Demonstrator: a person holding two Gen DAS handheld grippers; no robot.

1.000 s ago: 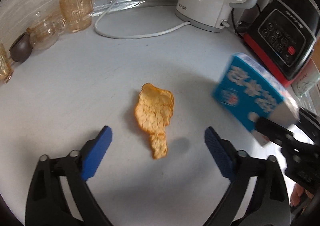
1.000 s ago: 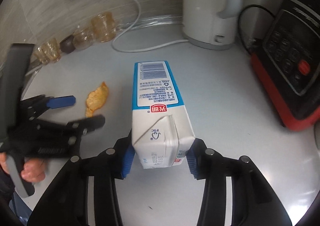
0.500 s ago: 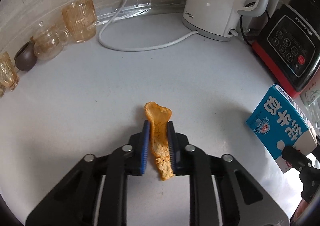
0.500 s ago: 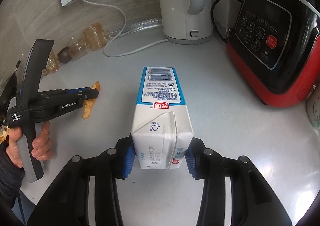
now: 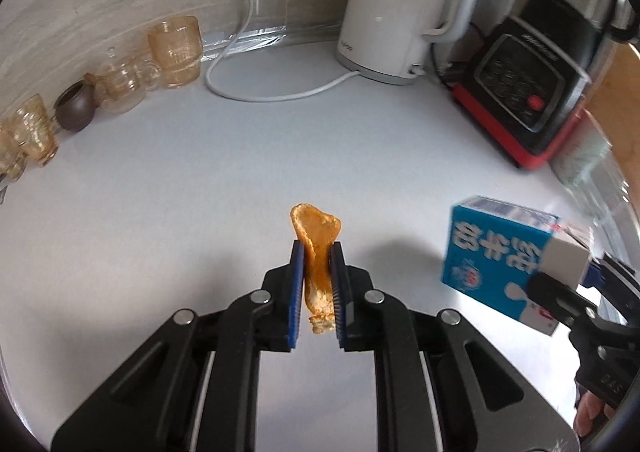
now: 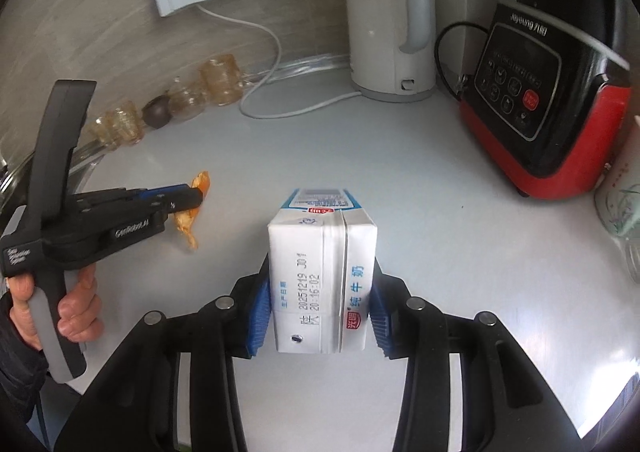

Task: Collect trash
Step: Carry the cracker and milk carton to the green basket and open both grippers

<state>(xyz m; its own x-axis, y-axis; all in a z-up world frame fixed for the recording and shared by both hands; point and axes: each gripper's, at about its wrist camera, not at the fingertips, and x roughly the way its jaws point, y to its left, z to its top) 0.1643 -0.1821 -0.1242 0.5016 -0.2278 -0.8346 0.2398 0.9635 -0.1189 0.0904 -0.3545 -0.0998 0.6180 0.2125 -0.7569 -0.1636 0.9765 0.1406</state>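
My left gripper (image 5: 316,252) is shut on an orange peel (image 5: 316,236), folded upright between the blue pads and lifted above the white counter (image 5: 200,212). The peel (image 6: 188,218) and the left gripper (image 6: 196,194) also show in the right wrist view, at the left. My right gripper (image 6: 320,272) is shut on a blue and white milk carton (image 6: 322,276), held off the counter. The carton (image 5: 508,264) shows at the right in the left wrist view.
A white kettle (image 5: 396,8) with its cord stands at the back. A red and black appliance (image 6: 548,100) stands at the right. Several amber glasses (image 5: 174,50) and a small brown pot (image 5: 76,112) line the back left wall. A cup (image 6: 620,200) is at the far right.
My left gripper closed on the orange peel and lifted it off the counter. My right gripper raised and tilted the milk carton further.
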